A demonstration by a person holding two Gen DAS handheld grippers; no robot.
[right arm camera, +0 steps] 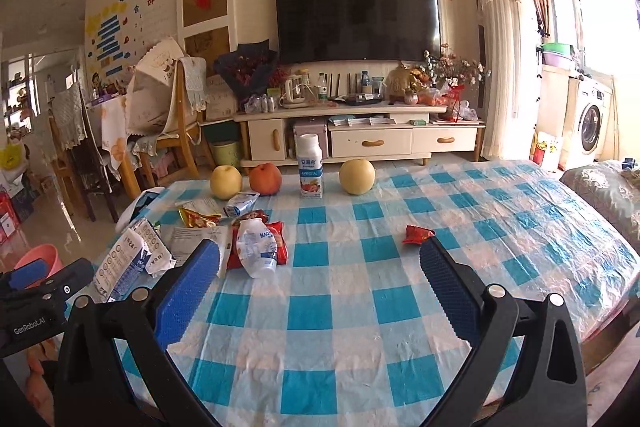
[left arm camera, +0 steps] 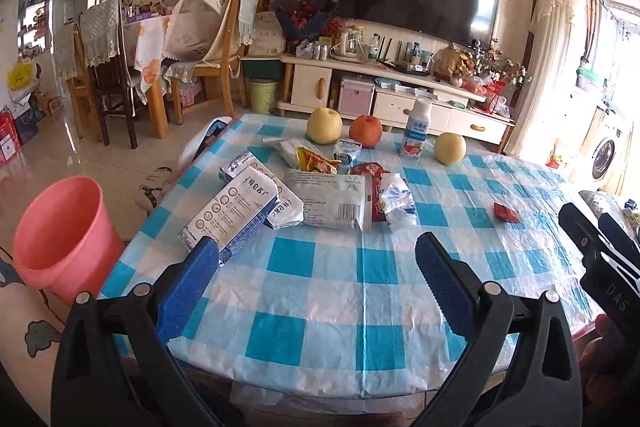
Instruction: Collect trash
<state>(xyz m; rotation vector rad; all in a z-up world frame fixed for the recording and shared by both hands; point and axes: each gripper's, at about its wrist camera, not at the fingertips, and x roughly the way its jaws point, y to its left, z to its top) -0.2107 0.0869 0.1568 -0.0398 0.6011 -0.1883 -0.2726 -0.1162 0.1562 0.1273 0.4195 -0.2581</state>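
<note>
Filling most of both views is the tabletop [left arm camera: 328,279] with its blue and white checked cloth. Its near edge is cut off behind the gripper arms. The landmark is the heap of trash [left arm camera: 304,187] on the tabletop. It has flat milk cartons, a big white wrapper, red and yellow snack bags and a squashed white pouch, all touching and lying over each other, so some are partly hidden. The words on them are too small to read.

Left of the heap, down on the floor beside the tabletop, stands a pink bin [left arm camera: 60,235]. Its inside is only partly seen, and that part looks bare. Behind the heap sit a yellow pear [left arm camera: 324,125] and a red apple [left arm camera: 365,130]. Right of these, a white drink bottle [left arm camera: 416,131] stands upright, with another pear [left arm camera: 450,148] beyond it. Well to the right of the heap lies one small red wrapper [right arm camera: 416,234] alone.

The left gripper [left arm camera: 316,259] is spread wide, near the front of the heap, holding nothing. The right gripper [right arm camera: 320,263] is spread wide too, with the small red wrapper just by its right finger tip.
</note>
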